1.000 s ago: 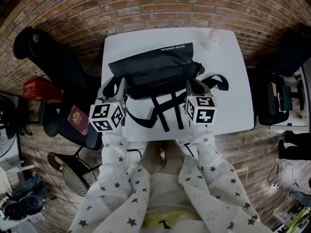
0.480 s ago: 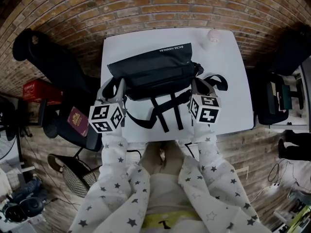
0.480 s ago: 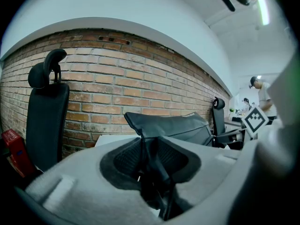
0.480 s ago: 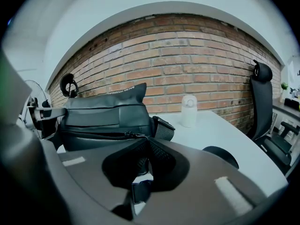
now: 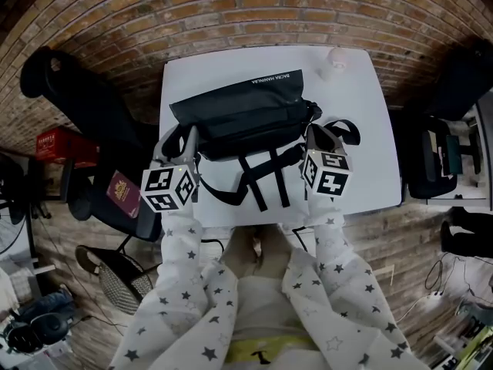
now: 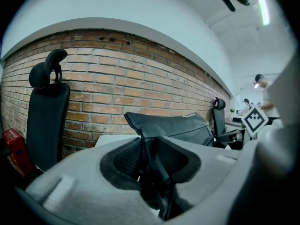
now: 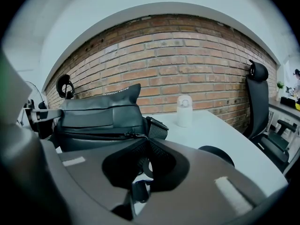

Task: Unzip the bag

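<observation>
One bag point(image 5: 239, 114) lies upper centre on one table point(image 5: 362, 168). Two grippers engaged: left gripper point(image 5: 182, 133) clamps the bag's left end; right gripper point(image 5: 317, 132) is pinched on the zip pull point(image 7: 136, 135) at its right end. One bottle point(image 5: 337, 60) stands upper right.

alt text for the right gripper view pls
The right gripper is closed on the zipper pull at one end of a black bag lying on a white table. A small white bottle stands further back on the table, before a brick wall, with a black office chair at the right.
</observation>
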Demonstrator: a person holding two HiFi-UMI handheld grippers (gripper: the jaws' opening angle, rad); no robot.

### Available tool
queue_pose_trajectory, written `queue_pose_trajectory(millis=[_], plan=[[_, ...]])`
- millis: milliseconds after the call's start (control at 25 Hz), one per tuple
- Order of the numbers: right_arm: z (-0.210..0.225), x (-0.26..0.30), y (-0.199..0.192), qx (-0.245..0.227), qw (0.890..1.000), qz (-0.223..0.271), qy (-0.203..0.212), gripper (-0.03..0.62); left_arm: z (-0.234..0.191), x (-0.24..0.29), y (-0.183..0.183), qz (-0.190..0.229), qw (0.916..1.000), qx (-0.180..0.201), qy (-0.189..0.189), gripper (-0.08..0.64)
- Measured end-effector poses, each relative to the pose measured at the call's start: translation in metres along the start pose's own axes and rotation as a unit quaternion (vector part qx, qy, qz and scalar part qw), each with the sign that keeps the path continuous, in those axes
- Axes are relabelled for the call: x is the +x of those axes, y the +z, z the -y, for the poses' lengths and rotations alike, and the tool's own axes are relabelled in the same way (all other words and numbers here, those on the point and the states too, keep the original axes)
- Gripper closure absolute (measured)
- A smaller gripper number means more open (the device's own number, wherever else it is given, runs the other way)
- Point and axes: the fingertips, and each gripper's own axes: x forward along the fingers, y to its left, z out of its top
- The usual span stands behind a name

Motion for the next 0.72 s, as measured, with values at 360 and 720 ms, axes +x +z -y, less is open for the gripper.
queue_pose_trajectory(millis=[360, 720], plan=[[0.0033, 0.0001, -0.0019, 0.005, 1.000, -0.001, -0.001, 0.574, 0.0006, -0.0001, -0.0006, 0.000, 1.0000, -0.002, 0.002, 0.448], [-0.0053, -0.0038, -0.0001, 0.003, 0.998, 0.018, 0.067, 0.442, 0.0018, -0.0031, -0.0018, 0.007, 0.9993, -0.036, -0.011, 0.419]])
